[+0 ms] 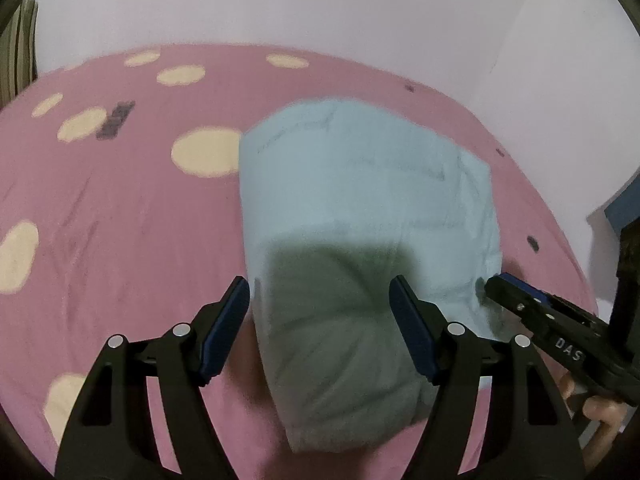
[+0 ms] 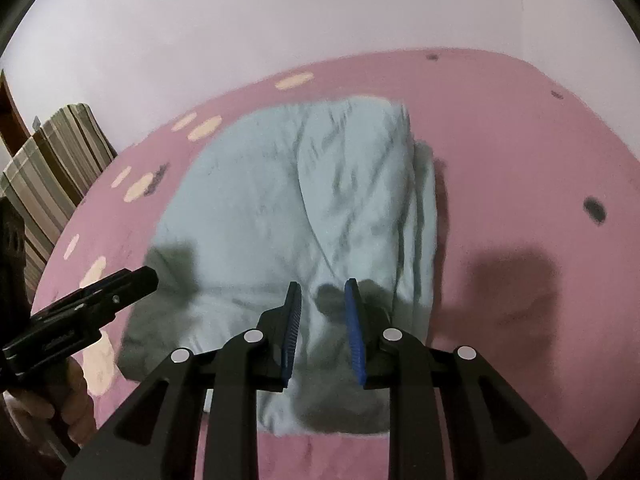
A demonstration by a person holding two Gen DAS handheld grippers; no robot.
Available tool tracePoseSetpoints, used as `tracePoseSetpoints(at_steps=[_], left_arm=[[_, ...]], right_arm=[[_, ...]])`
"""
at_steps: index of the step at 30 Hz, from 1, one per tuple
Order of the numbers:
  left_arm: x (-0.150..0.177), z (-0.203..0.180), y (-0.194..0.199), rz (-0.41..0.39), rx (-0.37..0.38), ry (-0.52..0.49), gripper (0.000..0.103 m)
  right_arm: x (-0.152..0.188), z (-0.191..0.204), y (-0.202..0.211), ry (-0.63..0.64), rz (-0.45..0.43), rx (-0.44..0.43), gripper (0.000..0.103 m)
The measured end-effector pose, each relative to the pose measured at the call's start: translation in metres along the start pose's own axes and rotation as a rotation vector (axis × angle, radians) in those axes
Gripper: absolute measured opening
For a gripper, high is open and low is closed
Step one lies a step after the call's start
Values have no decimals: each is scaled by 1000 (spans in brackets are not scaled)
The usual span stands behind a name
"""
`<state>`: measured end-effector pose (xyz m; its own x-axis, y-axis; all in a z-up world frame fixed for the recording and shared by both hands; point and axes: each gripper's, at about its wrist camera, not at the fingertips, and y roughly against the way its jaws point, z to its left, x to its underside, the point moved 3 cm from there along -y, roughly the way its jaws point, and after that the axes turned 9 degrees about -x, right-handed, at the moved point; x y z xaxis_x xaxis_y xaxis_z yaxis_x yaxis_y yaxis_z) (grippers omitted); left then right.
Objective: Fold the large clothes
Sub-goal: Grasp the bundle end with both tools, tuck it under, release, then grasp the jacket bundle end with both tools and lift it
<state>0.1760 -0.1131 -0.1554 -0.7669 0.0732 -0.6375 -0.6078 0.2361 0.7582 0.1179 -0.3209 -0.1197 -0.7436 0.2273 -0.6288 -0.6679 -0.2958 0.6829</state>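
Cloth is the whole matter here: a pale blue garment (image 1: pixel 360 208) lies on the pink spotted bed (image 1: pixel 120 200), already doubled into a long thick bundle that fills the middle of both wrist views. The left gripper (image 1: pixel 320 300) hangs over the near end of the bundle with its jaws spread wide and nothing between them, I think so that it can come down across the full width of the fold. The right gripper (image 2: pixel 322 312) is lower over the wrinkled side, its jaws apart by a narrow gap. Cloth shows behind that gap, but I cannot tell if any of it is pinched. In the lower right of the left view its tip sits just at the edge of the garment, which suits taking a corner. A striped thing (image 2: pixel 60 152) stands in the left of the right view, well apart. Judging from this, one more fold remains.
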Motion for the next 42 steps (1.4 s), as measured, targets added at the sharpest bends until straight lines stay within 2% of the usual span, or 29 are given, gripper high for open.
tracePoseSetpoints(at_steps=[5,10,14,17,20,25,31,36,42], left_arm=[[-25,-5,-18,-16,-35,-11,72],[-21,-4,-51,54,-53,-21,72],[-19,0,-60,82,-52,-6,72],[-29,1,-47,66,-49,20,72],[-48,-1,-38,13,-49,46,72],[-67,-7,-50,7,-68,78,72],[-63,-3,-83,55,-99,103,72],[-55,-7,-99,57,-129,71,76],[-50,-7,-116,67,-139,77,79]], right_arm=[[-31,2,-7,23,-42,7,23],[-28,-13,-47,-17,34,18,23],[-24,-18,-55,-62,60,6,23],[-37,-8,-41,-46,35,15,23],[-64,0,-29,-17,-30,24,23],[-91,-9,-41,-27,-60,48,23],[-85,-30,-70,-40,-27,69,23],[-72,-44,-94,-66,2,56,23],[-67,-48,-112,-60,6,62,23]])
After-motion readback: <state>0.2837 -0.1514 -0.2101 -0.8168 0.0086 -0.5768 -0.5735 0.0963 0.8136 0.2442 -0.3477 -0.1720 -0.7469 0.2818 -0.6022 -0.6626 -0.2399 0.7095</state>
